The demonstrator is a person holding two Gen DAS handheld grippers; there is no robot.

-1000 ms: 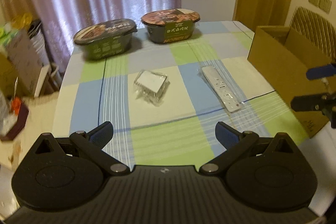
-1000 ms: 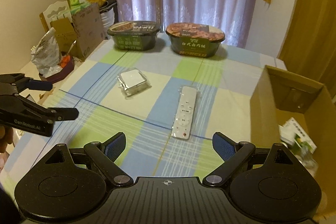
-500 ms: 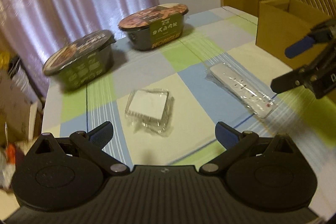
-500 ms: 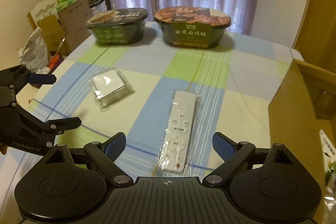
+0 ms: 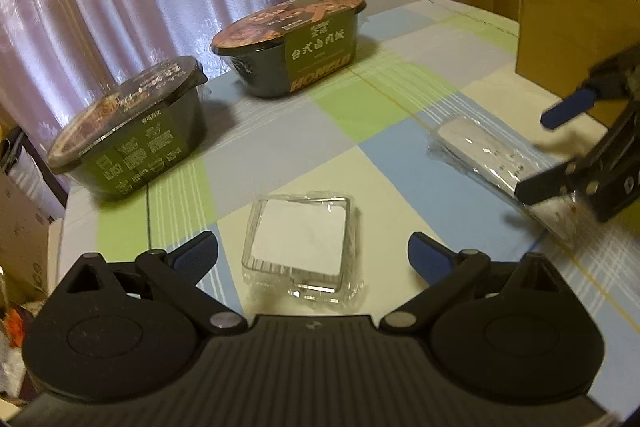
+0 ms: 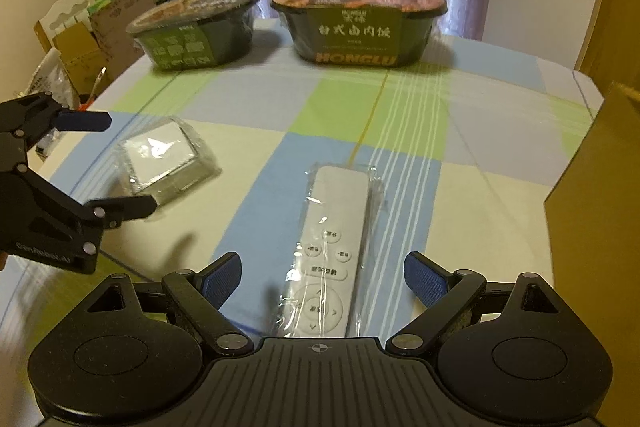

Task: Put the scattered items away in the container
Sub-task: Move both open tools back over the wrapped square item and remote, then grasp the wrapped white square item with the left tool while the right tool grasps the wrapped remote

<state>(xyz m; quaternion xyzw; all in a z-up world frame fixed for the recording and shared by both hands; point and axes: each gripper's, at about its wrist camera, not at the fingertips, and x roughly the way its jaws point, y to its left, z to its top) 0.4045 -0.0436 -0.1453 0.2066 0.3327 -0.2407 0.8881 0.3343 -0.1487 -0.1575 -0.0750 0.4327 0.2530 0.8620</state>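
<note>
The left gripper (image 5: 312, 255) hangs low over the table (image 6: 480, 203), its fingers wide apart, with the clear plastic box (image 5: 302, 247) lying between them but not touched. The right gripper (image 6: 322, 277) is also low with fingers spread apart, and the wrapped white remote (image 6: 330, 259) lies between them on the cloth. There is free cloth between the box and the remote. Two bowl meals (image 6: 358, 23) stand near the far edge, by the curtain. The cardboard box (image 5: 568, 31) stands at the right edge; its open top shows only in the left view, while the right view shows just its side wall.
</note>
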